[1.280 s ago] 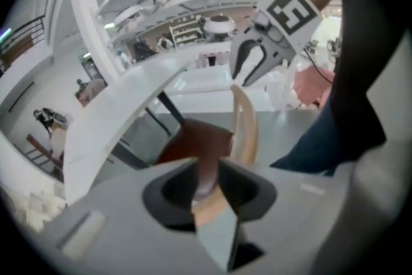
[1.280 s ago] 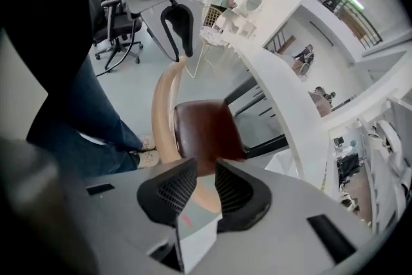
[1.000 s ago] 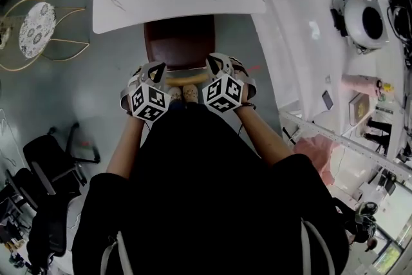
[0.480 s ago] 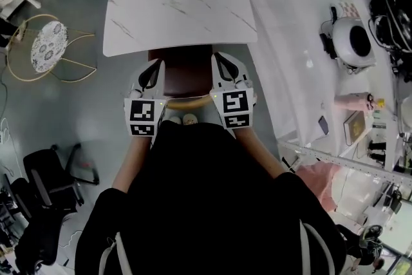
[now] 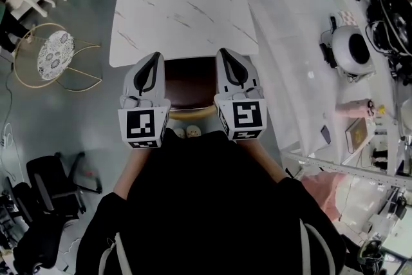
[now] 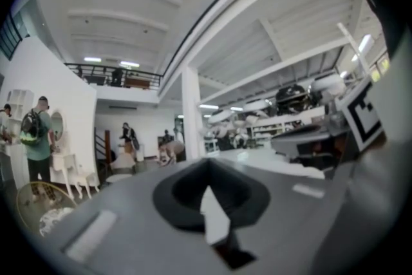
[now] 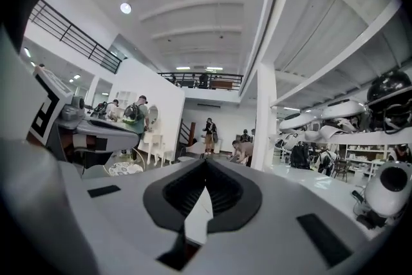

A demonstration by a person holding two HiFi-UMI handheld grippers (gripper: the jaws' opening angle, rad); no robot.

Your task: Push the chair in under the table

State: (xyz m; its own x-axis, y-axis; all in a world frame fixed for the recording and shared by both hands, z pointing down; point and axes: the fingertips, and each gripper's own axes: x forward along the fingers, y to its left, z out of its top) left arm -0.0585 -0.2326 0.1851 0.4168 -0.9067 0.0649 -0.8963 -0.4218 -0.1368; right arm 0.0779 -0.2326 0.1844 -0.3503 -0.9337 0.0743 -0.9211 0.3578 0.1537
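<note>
Since earlier, left gripper (image 5: 154, 58) and right gripper (image 5: 226, 53) rise away from chair (image 5: 188, 82) back; both jaws fully closed, empty; seat only partly under table (image 5: 180, 3), push maybe unfinished

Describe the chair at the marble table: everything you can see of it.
The chair has a dark brown seat and a curved tan back rail on the person's side. It stands upright, its front tucked under the near edge of the white marble table, legs hidden. The left gripper and right gripper flank it; neither grips it.
</note>
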